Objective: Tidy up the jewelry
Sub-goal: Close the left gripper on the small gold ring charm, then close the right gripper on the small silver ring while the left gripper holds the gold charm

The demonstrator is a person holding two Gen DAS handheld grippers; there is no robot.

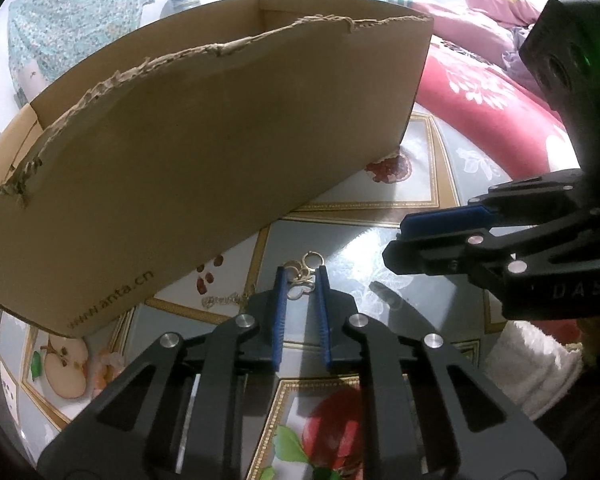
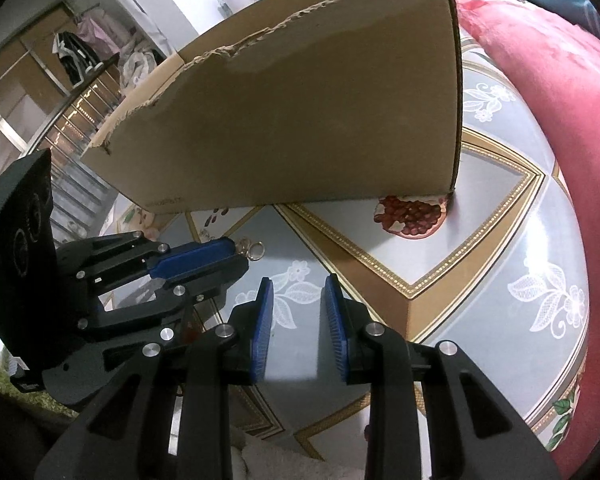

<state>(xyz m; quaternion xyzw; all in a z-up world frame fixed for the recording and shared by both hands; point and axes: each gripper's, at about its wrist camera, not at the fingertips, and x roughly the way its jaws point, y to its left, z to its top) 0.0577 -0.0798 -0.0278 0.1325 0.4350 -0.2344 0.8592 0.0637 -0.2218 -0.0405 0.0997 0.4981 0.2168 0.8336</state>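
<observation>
A small pile of gold jewelry [image 1: 303,276], rings and a thin chain, lies on the table in front of a brown cardboard box [image 1: 204,160]. My left gripper [image 1: 301,276] is low over the table, open, its blue pads on either side of the near end of the jewelry. In the right wrist view the left gripper [image 2: 236,252] reaches in from the left with the gold rings [image 2: 254,249] just past its tip. My right gripper [image 2: 298,284] is open and empty over bare table; it also shows in the left wrist view [image 1: 398,240] at the right.
The table has a glossy grey and gold cloth [image 2: 512,240] with fruit prints. The box [image 2: 300,120] has torn top edges and stands close behind the jewelry. A red flowered quilt [image 2: 560,80] lies beyond the table's right side. A white towel [image 1: 536,364] sits at the near right.
</observation>
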